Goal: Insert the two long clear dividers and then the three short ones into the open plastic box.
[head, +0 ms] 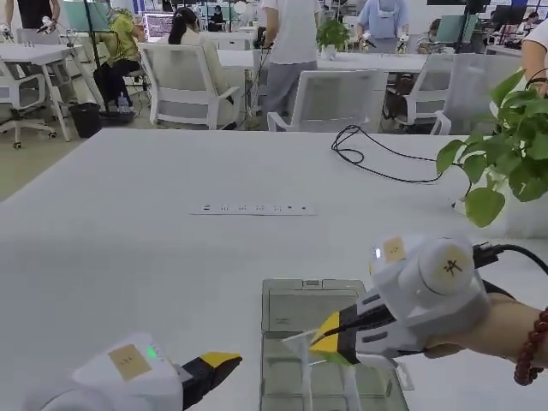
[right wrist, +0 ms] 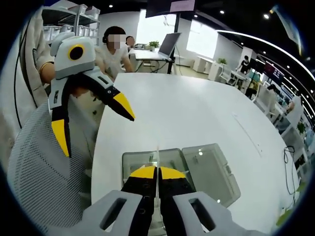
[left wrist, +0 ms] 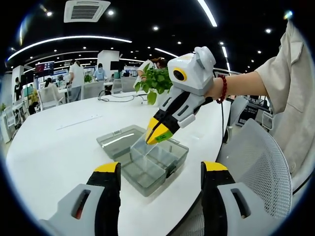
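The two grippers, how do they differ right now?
The left gripper is wide open, holding nothing; the right gripper is shut on a clear divider. The left gripper hangs off to the side of the open box; the right gripper is over it. Both have white bodies and black, yellow-tipped jaws.

The clear plastic box (left wrist: 147, 183) is sitting open near the near edge of the table (head: 128, 240), with its lid (left wrist: 115, 140) lying flat on the far side. Two long clear dividers (head: 349, 390) are standing upright inside it. A short clear divider (left wrist: 139, 147) is hanging upright over the box's far part, pinched in the right gripper (left wrist: 157, 135).
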Demonstrator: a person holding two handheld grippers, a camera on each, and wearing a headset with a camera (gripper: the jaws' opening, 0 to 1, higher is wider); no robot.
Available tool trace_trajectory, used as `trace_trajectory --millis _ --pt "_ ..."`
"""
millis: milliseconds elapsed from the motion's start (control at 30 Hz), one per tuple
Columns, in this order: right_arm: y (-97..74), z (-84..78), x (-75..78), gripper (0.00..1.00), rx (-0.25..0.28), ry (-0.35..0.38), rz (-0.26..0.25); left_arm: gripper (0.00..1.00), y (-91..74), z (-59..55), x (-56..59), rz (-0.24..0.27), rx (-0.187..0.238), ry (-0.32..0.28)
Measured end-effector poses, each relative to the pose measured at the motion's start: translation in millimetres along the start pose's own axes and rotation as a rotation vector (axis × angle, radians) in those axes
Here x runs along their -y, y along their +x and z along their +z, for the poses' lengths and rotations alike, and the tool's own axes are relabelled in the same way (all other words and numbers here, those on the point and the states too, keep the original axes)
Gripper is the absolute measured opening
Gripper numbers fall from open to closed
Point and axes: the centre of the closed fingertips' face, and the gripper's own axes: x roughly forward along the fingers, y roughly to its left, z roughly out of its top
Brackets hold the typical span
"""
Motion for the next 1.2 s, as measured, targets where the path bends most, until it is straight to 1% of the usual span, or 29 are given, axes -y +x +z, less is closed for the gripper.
trace_trajectory --millis 67,167,267,333,467,533,667,800,1000,1200 --pt "2.7 -2.8 0.7 0.02 -0.013 -0.005 0.0 0.66 -0.1 -0.2 -0.5 0.002 0.0 0.001" --pt "3.4 -3.2 1.0 0.02 -0.011 0.001 0.002 0.66 -0.5 0.0 -1.4 0.006 0.003 -0.001" --pt "4.5 -3.1 0.3 0.02 -0.012 0.006 0.015 0.66 -0.9 0.6 -2.3 0.01 0.008 -0.003" --pt "5.6 -5.1 0.9 0.02 -0.027 -0.002 0.019 0.65 -0.6 0.3 -2.5 0.01 0.006 -0.004" --pt "7.0 -3.3 1.8 0.02 -0.041 0.018 0.031 0.65 -0.2 -0.5 -2.5 0.01 0.002 0.001" --pt "8.1 -3.0 2.8 0.02 -0.058 0.019 0.037 0.64 -0.3 -0.2 -2.9 0.012 0.003 0.003" --pt "12.2 -0.9 -0.2 0.02 -0.116 -0.024 0.047 0.64 -1.1 1.4 -4.4 0.023 0.01 0.015" --pt "17.5 1.8 -1.3 0.02 -0.146 -0.036 0.057 0.65 -1.0 0.3 -5.2 0.026 0.006 0.01" --pt "24.8 3.5 -5.2 0.02 -0.167 -0.091 0.07 0.67 -1.2 -0.9 -6.2 0.032 -0.001 0.007" --pt "31.5 3.9 -6.1 0.02 -0.175 -0.104 0.074 0.66 -1.8 -1.7 -8.0 0.045 -0.007 0.015"
